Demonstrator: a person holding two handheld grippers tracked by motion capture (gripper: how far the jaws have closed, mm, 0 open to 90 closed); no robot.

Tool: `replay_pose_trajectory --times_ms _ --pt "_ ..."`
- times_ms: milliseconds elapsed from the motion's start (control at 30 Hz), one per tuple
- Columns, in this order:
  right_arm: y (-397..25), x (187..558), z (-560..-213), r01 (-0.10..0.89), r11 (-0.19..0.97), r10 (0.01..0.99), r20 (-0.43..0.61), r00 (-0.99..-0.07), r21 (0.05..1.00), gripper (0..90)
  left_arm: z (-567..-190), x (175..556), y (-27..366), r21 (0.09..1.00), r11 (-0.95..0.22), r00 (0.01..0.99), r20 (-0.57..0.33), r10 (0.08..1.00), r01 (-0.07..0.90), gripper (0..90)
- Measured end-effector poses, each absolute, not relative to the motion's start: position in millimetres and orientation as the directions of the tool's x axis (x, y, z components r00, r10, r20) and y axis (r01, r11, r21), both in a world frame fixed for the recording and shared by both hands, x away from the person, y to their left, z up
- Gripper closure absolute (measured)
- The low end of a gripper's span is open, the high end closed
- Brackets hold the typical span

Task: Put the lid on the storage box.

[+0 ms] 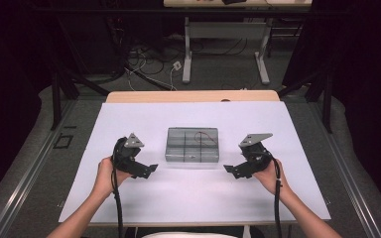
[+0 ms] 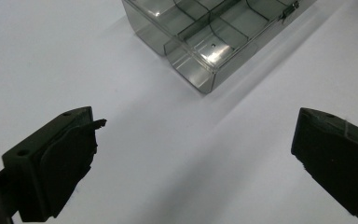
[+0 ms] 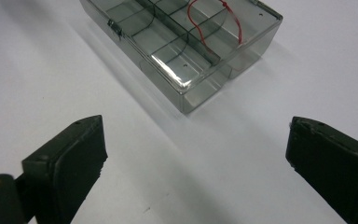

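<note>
A clear grey plastic box (image 1: pixel 192 145) with several compartments and a shut lid lies in the middle of the white table top (image 1: pixel 193 193). A thin red wire (image 3: pixel 214 23) lies in its compartments on the far right side. My left gripper (image 1: pixel 151 168) rests just left of the box, open and empty, with the box's near corner (image 2: pixel 205 60) ahead of its jaws. Mirroring it on the other side, my right gripper (image 1: pixel 228 169) is open too and holds nothing, and the box (image 3: pixel 186 46) lies ahead of it.
A small latch (image 3: pixel 114 25) sits on the box's front wall. Beyond the white top, a wooden table edge (image 1: pixel 193 96) shows, with cables on the floor (image 1: pixel 149 64) and table legs (image 1: pixel 187 62) behind. Dark curtains flank both sides.
</note>
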State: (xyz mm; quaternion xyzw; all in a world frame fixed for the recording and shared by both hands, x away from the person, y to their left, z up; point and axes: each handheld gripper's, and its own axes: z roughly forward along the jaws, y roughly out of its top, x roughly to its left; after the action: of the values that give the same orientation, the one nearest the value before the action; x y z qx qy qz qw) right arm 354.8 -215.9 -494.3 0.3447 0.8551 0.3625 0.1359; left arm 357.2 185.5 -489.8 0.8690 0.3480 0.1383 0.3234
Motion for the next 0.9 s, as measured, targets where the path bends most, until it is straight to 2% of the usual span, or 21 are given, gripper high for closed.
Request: replay_pose_trajectory --times_ms 900 --pt "-254.8 310.8 -512.6 0.521 0.487 0.732 -0.002 -0.682 0.700 4.9 -508.7 312.8 209.6 0.655 -0.552 0.704 0.044 0.709 0.515 0.0"
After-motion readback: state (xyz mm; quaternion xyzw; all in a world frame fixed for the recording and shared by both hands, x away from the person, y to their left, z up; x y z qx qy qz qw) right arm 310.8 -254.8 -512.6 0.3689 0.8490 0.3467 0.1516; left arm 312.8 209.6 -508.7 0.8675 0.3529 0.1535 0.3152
